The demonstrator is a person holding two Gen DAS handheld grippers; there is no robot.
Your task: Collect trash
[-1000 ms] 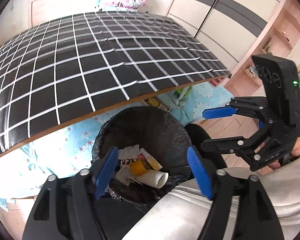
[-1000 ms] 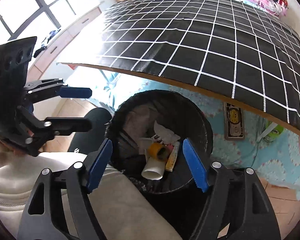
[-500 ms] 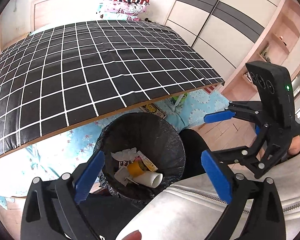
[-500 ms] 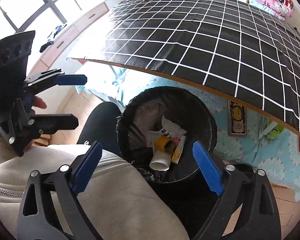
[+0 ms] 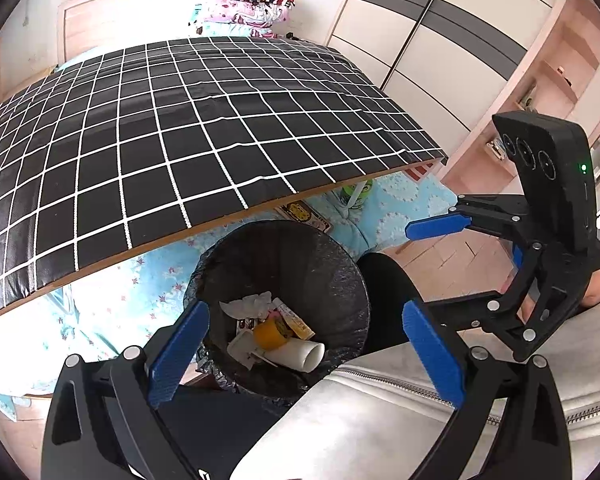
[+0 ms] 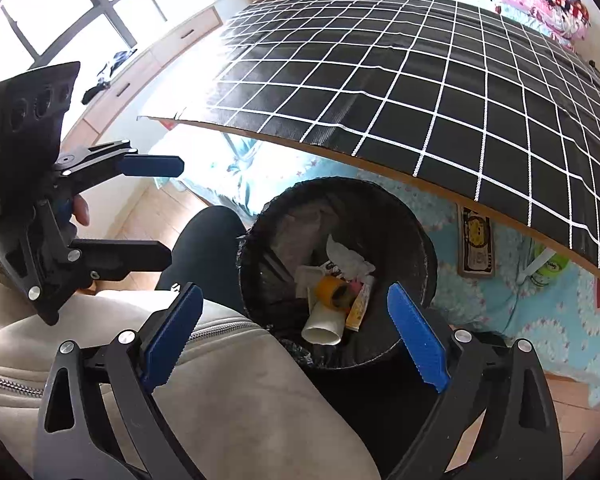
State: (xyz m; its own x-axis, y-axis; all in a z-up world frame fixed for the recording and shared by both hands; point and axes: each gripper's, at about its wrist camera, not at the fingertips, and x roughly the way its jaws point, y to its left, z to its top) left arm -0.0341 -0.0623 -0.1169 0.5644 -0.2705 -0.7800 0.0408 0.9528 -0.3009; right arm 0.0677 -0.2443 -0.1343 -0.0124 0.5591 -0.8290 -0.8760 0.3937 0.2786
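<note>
A black-lined trash bin (image 5: 284, 240) stands on the floor under the table edge. In it lie a crumpled tissue (image 5: 248, 304), a yellow tape roll (image 5: 268, 334), a white paper cup (image 5: 300, 354) and a small tube (image 5: 294, 318). My left gripper (image 5: 306, 354) hangs above the bin's near rim, open and holding nothing. My right gripper (image 5: 420, 270) is beside it on the right, also open and holding nothing. In the right wrist view the right gripper (image 6: 294, 336) frames the bin (image 6: 340, 182) and the roll (image 6: 332, 292), with the left gripper (image 6: 172, 210) at the left.
A black tabletop with a white grid (image 5: 180, 140) overhangs the bin. Under it, on blue patterned fabric (image 5: 112, 304), lie a green bottle (image 5: 356, 192) and a flat yellow packet (image 5: 304, 216). The person's dark trouser leg (image 6: 204, 240) and pale jacket (image 6: 240, 392) fill the near side.
Both grippers' jaws have spread much wider, with nothing in them. Both views now sit a little farther back from the bin. The trash inside has not shifted.
</note>
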